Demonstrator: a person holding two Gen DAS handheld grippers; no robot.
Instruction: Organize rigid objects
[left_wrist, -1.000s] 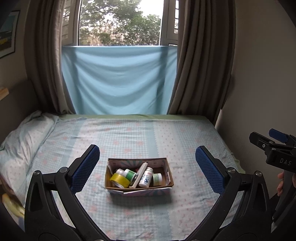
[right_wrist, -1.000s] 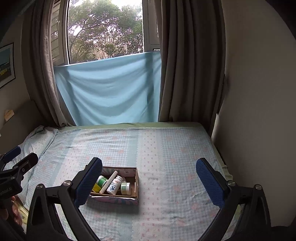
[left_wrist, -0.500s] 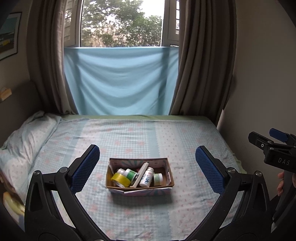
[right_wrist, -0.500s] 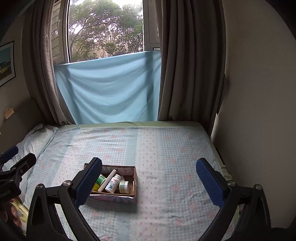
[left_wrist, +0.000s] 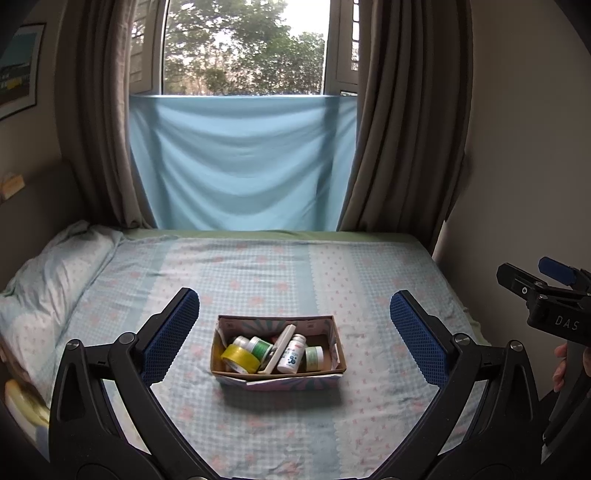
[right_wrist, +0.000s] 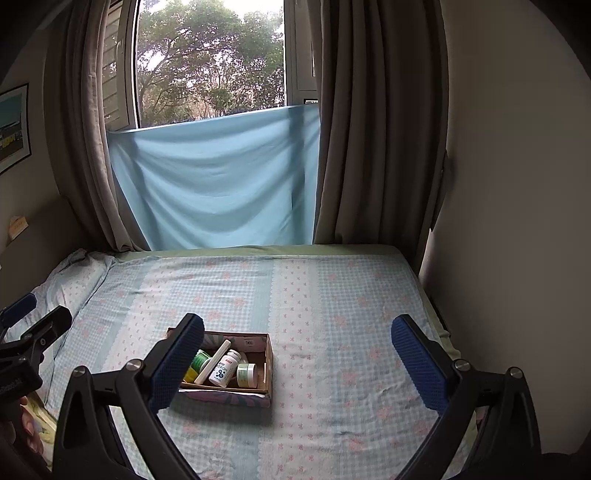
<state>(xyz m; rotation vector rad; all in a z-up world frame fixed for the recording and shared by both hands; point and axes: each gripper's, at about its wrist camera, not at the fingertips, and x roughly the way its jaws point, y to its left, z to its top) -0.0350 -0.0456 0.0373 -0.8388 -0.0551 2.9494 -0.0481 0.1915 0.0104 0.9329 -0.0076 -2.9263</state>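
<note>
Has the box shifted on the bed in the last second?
No. The box sits on the same patch of the bed sheet, by the same white stripe; only the cameras drifted slightly. Both grippers hang open above it.

Box (right_wrist: 266, 356): left end sitting hidden behind the right gripper's finger (right_wrist: 177, 363); bottle (left_wrist: 291, 353) label print reading too small; wall picture (left_wrist: 16, 70) being cut off by the frame edge; pillow (left_wrist: 40, 295) partly cropped

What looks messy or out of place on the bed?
Only the box contents: the bottle, tape roll and jars lie jumbled on their sides, with a flat white stick slanting across them. Nothing has spilled onto the bed.
</note>
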